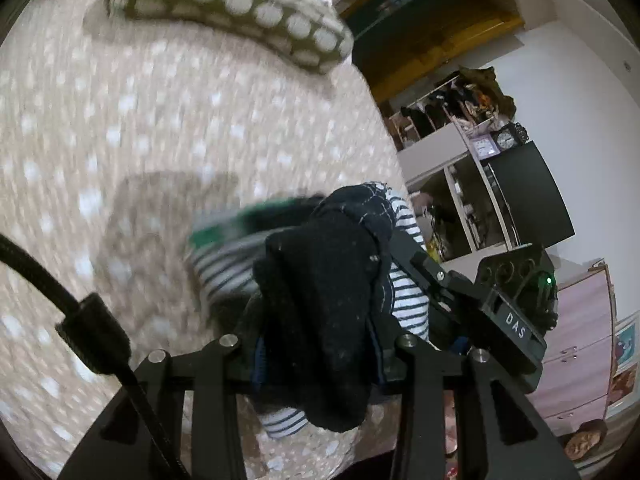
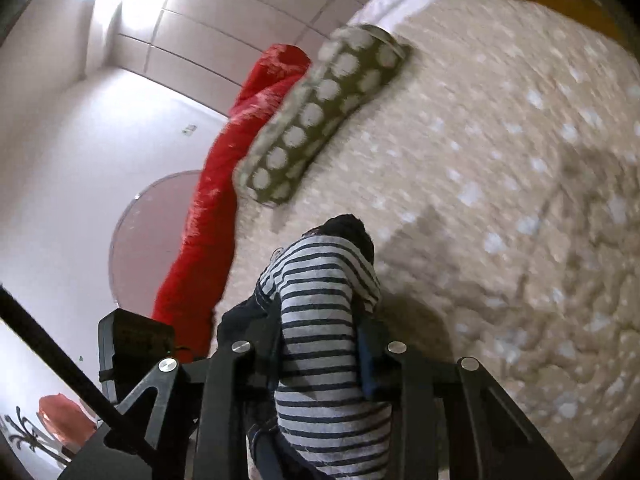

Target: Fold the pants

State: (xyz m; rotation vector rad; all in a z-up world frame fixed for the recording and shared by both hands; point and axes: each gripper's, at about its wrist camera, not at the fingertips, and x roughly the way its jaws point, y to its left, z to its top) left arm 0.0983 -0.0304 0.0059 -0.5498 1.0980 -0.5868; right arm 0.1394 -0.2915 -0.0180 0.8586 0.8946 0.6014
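Pants [image 2: 320,320] bunched above dotted beige bedspread [image 2: 500,160].

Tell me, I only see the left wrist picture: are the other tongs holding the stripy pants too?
Observer: Yes. In the right wrist view the right tongs pinch the dark navy and grey-striped cloth pants, stripy side up.
Operator: Is anything behind the spotty pillow?
Observer: A long red plush bolster lies beside the olive pillow with white dots.
Operator: And past that?
Observer: A round pinkish panel on the white wall.
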